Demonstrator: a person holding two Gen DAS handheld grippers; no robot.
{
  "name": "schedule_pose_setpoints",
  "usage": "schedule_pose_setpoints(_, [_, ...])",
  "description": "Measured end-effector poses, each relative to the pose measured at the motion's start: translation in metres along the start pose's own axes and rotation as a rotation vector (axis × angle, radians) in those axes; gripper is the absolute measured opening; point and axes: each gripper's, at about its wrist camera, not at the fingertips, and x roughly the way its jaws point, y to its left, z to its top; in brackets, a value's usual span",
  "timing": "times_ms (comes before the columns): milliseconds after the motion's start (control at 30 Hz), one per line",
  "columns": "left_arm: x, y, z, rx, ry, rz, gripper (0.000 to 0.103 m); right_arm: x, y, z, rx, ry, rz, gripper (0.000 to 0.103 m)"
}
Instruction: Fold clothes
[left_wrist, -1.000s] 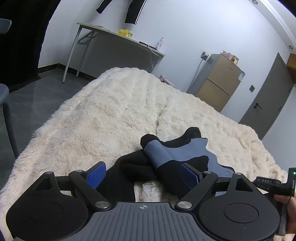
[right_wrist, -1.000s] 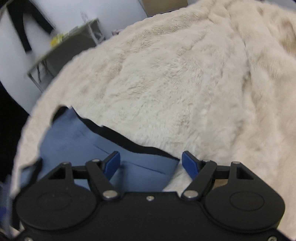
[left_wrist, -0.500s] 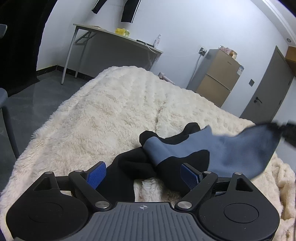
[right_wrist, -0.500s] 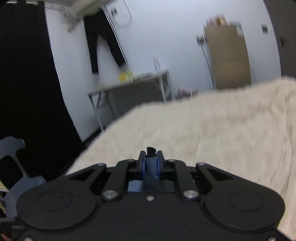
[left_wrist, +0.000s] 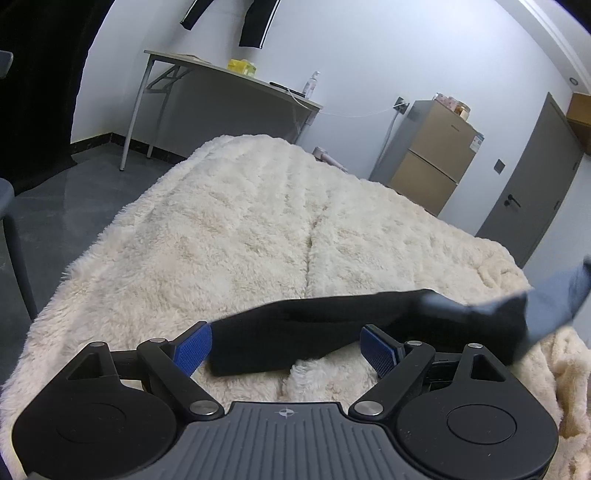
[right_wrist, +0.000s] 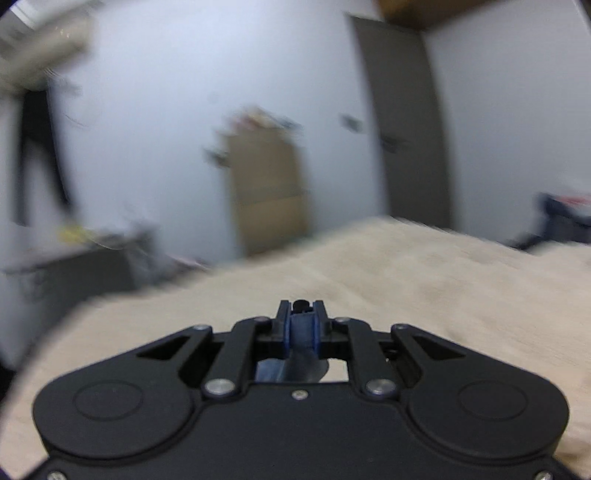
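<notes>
A black and grey-blue garment (left_wrist: 332, 325) lies stretched across the cream fluffy blanket (left_wrist: 240, 229), pulled out toward the right edge of the left wrist view, where its blue part lifts off. My left gripper (left_wrist: 286, 349) is open and empty, its blue pads on either side of the garment's black end. My right gripper (right_wrist: 302, 325) is shut on a fold of the garment's blue fabric (right_wrist: 301, 334) and is held above the blanket (right_wrist: 406, 280). The right wrist view is motion-blurred.
A grey table (left_wrist: 221, 77) with a yellow box and a bottle stands by the far wall. A tan cabinet (left_wrist: 436, 155) and a grey door (left_wrist: 535, 177) are at the right. Dark clothing hangs on the wall (left_wrist: 255, 22). A chair leg (left_wrist: 18, 258) is at the left.
My right gripper closed on the blue fabric, lifted and swung right, pulling the bunched garment out into a long strip. My left gripper stayed open and nearly still.
</notes>
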Motion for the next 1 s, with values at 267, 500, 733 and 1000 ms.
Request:
schedule_pose_setpoints(267, [0.006, -0.002, -0.002, 0.010, 0.031, -0.006, 0.084, 0.004, 0.005, -0.038, -0.074, 0.020, 0.072, 0.051])
schedule_pose_setpoints(500, [0.010, -0.005, -0.004, 0.026, 0.040, 0.013, 0.084, 0.052, 0.082, -0.029, -0.298, 0.175, 0.284, 0.075])
schedule_pose_setpoints(733, [0.012, 0.000, -0.005, 0.014, 0.052, 0.037, 0.084, 0.097, 0.100, -0.071, -0.225, 0.364, 0.264, 0.076])
schedule_pose_setpoints(1000, [0.019, -0.008, -0.010, 0.064, 0.079, 0.051, 0.084, 0.123, 0.105, -0.106, -0.240, 0.405, 0.243, 0.029])
